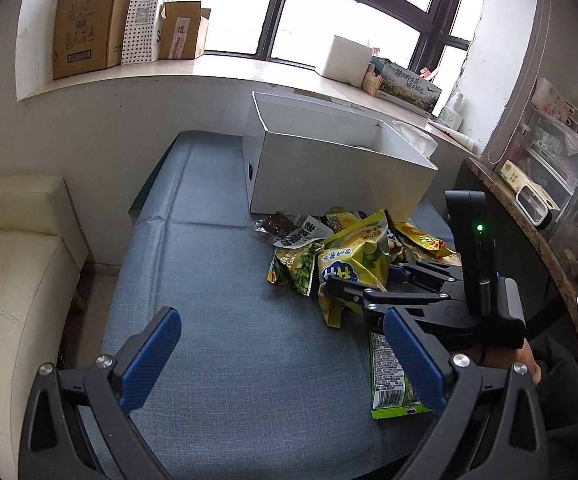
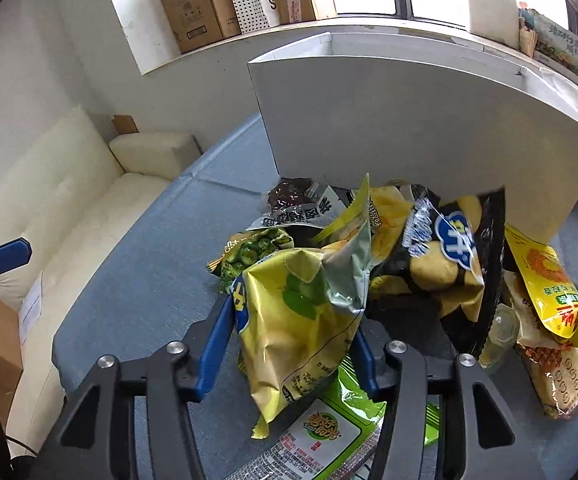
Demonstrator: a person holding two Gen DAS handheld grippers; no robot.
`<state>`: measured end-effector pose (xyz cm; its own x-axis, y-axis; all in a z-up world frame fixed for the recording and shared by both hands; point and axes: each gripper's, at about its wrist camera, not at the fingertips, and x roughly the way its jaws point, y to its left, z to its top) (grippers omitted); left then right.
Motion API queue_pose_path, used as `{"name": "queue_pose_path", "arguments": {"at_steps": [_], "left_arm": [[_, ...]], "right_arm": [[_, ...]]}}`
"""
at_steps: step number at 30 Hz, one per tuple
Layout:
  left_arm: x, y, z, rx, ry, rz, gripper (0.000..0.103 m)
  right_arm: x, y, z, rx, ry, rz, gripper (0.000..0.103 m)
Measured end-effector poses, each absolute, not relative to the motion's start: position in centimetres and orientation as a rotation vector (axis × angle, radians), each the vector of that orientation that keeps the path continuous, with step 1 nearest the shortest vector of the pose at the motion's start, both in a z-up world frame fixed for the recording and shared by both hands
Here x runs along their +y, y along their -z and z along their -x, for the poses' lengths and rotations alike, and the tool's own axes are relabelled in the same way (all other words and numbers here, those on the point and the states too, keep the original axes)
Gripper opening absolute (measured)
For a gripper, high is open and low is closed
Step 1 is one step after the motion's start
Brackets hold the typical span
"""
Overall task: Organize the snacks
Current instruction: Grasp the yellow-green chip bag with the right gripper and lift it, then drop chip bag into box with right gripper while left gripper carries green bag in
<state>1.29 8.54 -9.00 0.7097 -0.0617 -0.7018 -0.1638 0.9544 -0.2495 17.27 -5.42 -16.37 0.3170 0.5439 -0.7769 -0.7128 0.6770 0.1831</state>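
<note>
A pile of snack bags point(image 1: 353, 240) lies on the blue-grey cushion in front of a white open box point(image 1: 341, 168). My right gripper point(image 2: 293, 332) is shut on a yellow-green chip bag point(image 2: 301, 312), its blue pads pressing both sides. It also shows in the left wrist view point(image 1: 353, 284), gripping that bag point(image 1: 349, 264). Behind the bag lie a black chip bag point(image 2: 445, 256), a green pea bag point(image 2: 253, 252) and a yellow-orange bag point(image 2: 549, 280). A green flat pack point(image 2: 325, 432) lies under the gripper. My left gripper point(image 1: 281, 360) is open and empty over bare cushion.
A cream sofa point(image 1: 13, 264) stands at the left. Cardboard boxes point(image 1: 89, 20) sit on the window sill. A cluttered desk edge point(image 1: 529, 232) runs along the right. The blue-grey cushion point(image 1: 209, 280) stretches to the left of the pile.
</note>
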Motion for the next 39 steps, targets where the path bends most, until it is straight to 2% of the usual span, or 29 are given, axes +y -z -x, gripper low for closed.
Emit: {"name": "queue_pose_path", "arguments": {"at_steps": [2,17,26,27,29,30,31,39], "left_arm": [[8.4,9.2,-1.6,0.796,-0.051,0.311,0.103],[4.4,12.8,-10.5,0.886,-0.031,0.103,0.103],[3.2,17.4,-15.7,0.978,-0.082,0.056,0.102],[3.2,17.7,-15.9,0.990,-0.080,0.061,0.099],[3.5,18.2,-16.2,1.010,-0.069,0.084,0.077],[3.6,18.4,-16.2,1.021,-0.078,0.076,0.056],[3.5,18.2,-16.0,1.012,-0.080,0.056,0.048],[4.0,16.5,-12.6,0.995,-0.055,0.117,0.047]], "right_arm": [[-5.7,15.9,-16.9,0.921,-0.836,0.205,0.050],[-17.4,6.6,-13.5,0.708,-0.794,-0.098,0.049],[-23.9,6.5,-12.3,0.709,-0.615,-0.183,0.049],[-24.4,6.9,-12.5,0.720,-0.618,-0.203,0.049],[-24.8,7.3,-12.5,0.735,-0.607,-0.215,0.049],[-25.0,7.6,-12.5,0.738,-0.606,-0.216,0.049],[-24.9,7.7,-12.5,0.741,-0.609,-0.217,0.049],[-24.1,7.7,-12.2,0.735,-0.624,-0.200,0.049]]}}
